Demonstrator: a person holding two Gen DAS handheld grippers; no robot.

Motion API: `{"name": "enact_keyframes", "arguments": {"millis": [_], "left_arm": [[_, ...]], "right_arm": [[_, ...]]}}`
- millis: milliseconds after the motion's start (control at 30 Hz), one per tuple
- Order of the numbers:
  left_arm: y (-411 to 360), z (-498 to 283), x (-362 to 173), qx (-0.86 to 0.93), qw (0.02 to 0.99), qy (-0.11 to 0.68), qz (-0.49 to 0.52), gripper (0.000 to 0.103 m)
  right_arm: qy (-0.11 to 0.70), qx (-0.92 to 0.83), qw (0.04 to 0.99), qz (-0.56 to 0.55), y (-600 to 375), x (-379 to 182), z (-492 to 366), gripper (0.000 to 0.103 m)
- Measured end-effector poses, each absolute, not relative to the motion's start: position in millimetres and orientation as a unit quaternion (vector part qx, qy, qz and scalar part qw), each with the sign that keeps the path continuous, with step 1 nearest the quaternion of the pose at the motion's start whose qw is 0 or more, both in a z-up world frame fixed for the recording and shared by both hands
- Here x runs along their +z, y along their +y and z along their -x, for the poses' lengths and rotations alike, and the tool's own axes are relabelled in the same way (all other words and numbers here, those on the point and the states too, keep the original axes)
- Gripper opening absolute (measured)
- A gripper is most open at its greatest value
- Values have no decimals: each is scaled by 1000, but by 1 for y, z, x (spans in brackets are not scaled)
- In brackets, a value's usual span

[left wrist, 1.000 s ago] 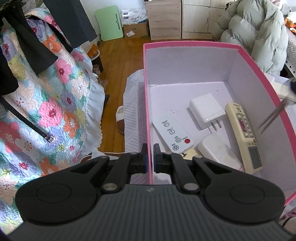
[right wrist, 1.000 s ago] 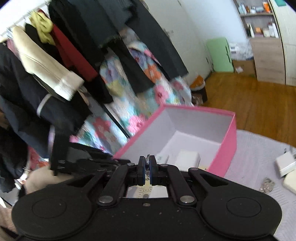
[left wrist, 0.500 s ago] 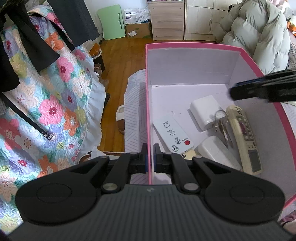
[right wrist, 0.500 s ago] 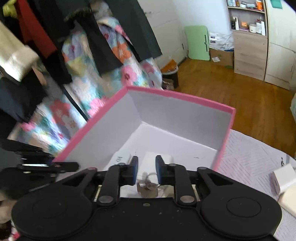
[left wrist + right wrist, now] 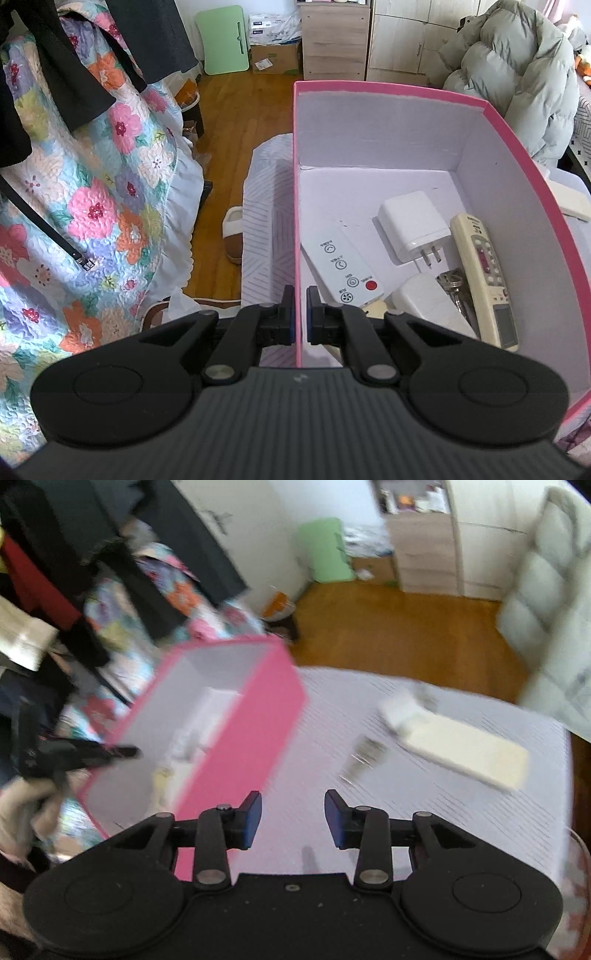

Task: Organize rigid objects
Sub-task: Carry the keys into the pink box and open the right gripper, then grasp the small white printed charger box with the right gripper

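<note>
My left gripper (image 5: 301, 314) is shut on the left wall of the pink box (image 5: 296, 206). Inside the box lie a white remote with a red button (image 5: 341, 266), a white charger plug (image 5: 413, 225), a cream remote (image 5: 484, 273), a second white adapter (image 5: 428, 302) and a bunch of keys (image 5: 456, 288). My right gripper (image 5: 293, 818) is open and empty, above the table right of the box (image 5: 251, 731). On the table lie a metal key bunch (image 5: 364, 755), a white adapter (image 5: 400, 709) and a cream flat block (image 5: 469, 753). The right wrist view is blurred.
The table has a white striped cloth (image 5: 443, 812). A floral quilt (image 5: 92, 206) and dark hanging clothes (image 5: 74, 55) are to the left. A grey puffer coat (image 5: 517, 81) lies behind the box. A wooden floor (image 5: 236, 122) with a slipper (image 5: 233, 236) lies below.
My right gripper opened and let the keys go into the box, then swung out to the right over the table. My left gripper stayed on the box wall.
</note>
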State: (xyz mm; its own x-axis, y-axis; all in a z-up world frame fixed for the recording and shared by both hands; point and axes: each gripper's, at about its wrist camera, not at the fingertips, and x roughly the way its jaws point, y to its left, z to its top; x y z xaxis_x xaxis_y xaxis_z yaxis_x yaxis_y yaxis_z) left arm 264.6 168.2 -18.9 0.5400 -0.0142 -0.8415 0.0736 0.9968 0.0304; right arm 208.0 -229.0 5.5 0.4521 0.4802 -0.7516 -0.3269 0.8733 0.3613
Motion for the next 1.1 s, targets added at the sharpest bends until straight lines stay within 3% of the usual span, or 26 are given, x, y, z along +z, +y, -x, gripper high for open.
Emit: {"name": "enact_keyframes", "arguments": {"millis": [267, 500, 667, 867, 1100], "left_arm": [[168, -263, -19, -19, 878, 477, -32, 4], [167, -265, -19, -18, 877, 478, -31, 4], [169, -265, -19, -16, 877, 479, -29, 4], [167, -265, -20, -13, 877, 480, -28, 4], [168, -264, -21, -13, 877, 480, -27, 4]], "right_arm": [[513, 146, 846, -25, -267, -37, -177, 50], [507, 99, 855, 45, -278, -51, -159, 56], [512, 99, 852, 33, -289, -65, -170, 67], [532, 115, 838, -25, -297, -84, -192, 67], [511, 108, 853, -12, -286, -85, -191, 62]]}}
